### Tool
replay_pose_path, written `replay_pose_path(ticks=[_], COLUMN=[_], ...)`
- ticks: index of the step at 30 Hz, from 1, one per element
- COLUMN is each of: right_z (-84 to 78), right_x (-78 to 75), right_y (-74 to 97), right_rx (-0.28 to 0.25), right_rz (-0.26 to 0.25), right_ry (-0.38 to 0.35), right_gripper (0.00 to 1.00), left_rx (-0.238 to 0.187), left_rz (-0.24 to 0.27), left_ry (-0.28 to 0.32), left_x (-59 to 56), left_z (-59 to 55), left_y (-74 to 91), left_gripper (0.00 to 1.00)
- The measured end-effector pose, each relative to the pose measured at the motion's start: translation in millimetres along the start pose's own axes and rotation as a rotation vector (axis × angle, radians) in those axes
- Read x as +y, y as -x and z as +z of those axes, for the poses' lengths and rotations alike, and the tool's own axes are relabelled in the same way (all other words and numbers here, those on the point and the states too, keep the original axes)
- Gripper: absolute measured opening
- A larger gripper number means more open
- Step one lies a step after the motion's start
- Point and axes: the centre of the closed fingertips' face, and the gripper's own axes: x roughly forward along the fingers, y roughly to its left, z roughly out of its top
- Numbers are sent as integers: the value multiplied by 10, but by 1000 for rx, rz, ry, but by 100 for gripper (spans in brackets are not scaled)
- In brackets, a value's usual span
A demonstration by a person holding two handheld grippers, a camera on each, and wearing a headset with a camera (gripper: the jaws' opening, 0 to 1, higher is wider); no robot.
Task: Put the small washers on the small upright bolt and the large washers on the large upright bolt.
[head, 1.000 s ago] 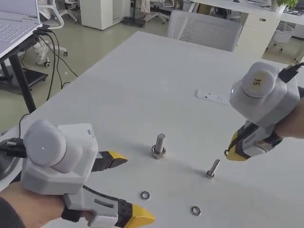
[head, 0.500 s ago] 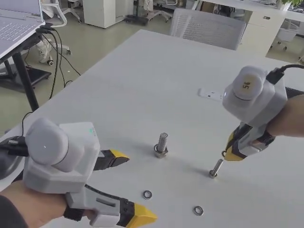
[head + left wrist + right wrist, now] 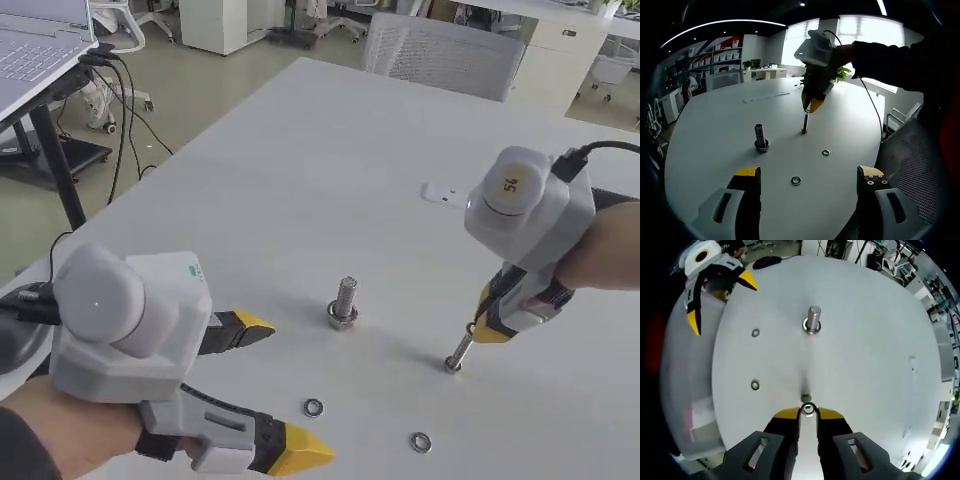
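Head view cuts my matte white worktop (image 3: 330, 170) off at its near edge. There my left gripper (image 3: 292, 392) gapes, released; my right gripper (image 3: 488, 333) is clenched. Threaded large bolt (image 3: 344, 302) stands mid-worktop; the small bolt (image 3: 457, 354) has its tip hidden by the ring-shaped held washer (image 3: 808, 409) those jaws pinch. Near that edge lie the left loose washer (image 3: 313, 407) and right loose washer (image 3: 420, 441), sizes unclear.

— The bolts?
— Midway on the bench (image 3: 300, 150): large bolt (image 3: 343, 303) left, small bolt (image 3: 457, 354) right.
— Washers?
— Left washer (image 3: 313, 407) and right washer (image 3: 421, 441) lie before them, toward the near edge; a third washer (image 3: 808, 409) sits in the right gripper (image 3: 808, 414), beside the small bolt's top.
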Motion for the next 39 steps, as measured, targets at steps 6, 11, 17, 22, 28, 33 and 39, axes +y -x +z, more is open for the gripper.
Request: replay_pose_path(ticks=[6, 11, 17, 22, 28, 33, 39], right_z=[-5, -13, -14, -22, -28, -39, -40], right_x=[-4, 3, 0, -34, -64, -48, -53], right_y=[-25, -37, -43, -65, -102, -169, -231], right_rx=[4, 13, 16, 19, 20, 29, 32], right_rz=[9, 16, 19, 23, 28, 35, 43], right_ry=[0, 0, 1, -1, -3, -2, -3], right_gripper=[14, 14, 14, 14, 14, 14, 14], left_rx=[-4, -4, -1, -2, -4, -1, 1], left_rz=[4, 3, 2, 2, 4, 3, 4], left_ry=[3, 2, 3, 3, 3, 4, 5], left_x=[-1, -2, -1, 1, 8, 9, 15], left_z=[4, 13, 24, 36, 43, 38, 34], left_y=[9, 12, 3, -1, -2, -6, -8], left_gripper=[78, 78, 78, 78, 78, 78, 78])
